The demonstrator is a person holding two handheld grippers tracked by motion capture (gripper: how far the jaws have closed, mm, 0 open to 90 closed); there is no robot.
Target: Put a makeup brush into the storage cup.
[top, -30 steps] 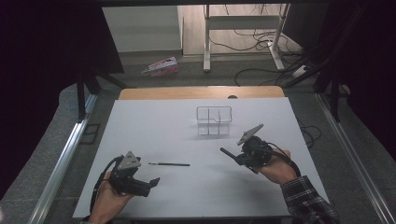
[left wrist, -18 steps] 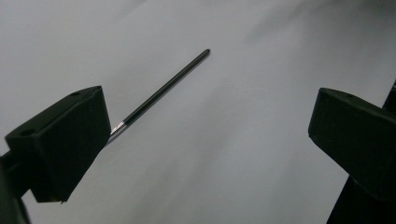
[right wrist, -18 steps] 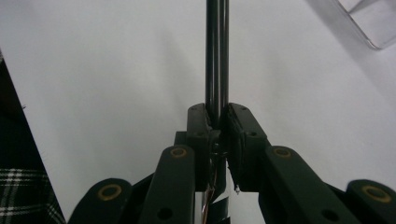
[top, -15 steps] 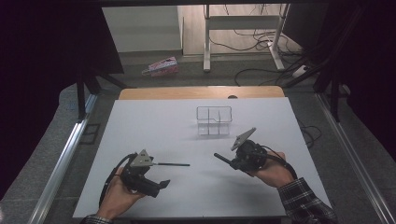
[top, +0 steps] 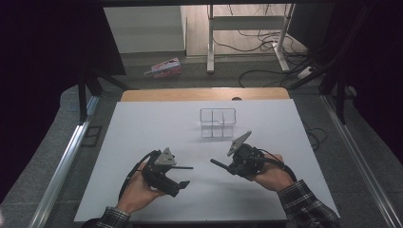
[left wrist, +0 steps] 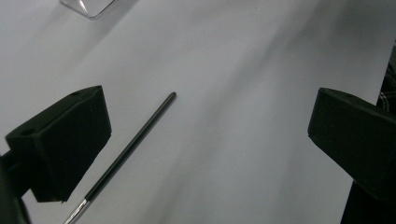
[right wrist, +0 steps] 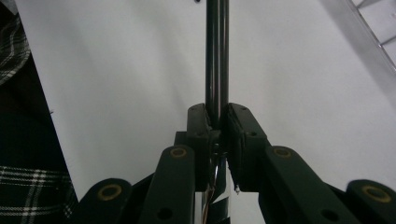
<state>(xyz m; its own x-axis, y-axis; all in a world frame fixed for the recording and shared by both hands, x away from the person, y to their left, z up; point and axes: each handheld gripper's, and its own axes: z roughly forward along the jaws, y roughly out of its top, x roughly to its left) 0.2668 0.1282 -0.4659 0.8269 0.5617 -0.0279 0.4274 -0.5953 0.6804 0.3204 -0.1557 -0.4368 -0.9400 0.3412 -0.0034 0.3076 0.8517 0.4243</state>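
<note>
A thin black pen [top: 184, 167] [left wrist: 138, 142] lies flat on the white table [top: 142, 128]. My left gripper [top: 182, 174] [left wrist: 210, 122] is open wide just above the table. The pen lies between its jaws, close to the left jaw in the left gripper view, and neither pad touches it. My right gripper [top: 231, 166] [right wrist: 217, 117] is shut on a second black pen [top: 217, 164] [right wrist: 217, 56], which sticks out leftward toward the left gripper. A clear compartmented holder [top: 217, 122] [left wrist: 88, 5] stands upright behind both grippers.
The table's wooden far edge [top: 204, 94] lies behind the holder. Metal rails [top: 62, 166] run along both sides. Cables and a pink box [top: 164, 69] are on the floor beyond. White surface lies open around the holder.
My left gripper has slid right across the table until its open jaws straddle the lying pen. My right gripper has drifted a little left with its pen still clamped.
</note>
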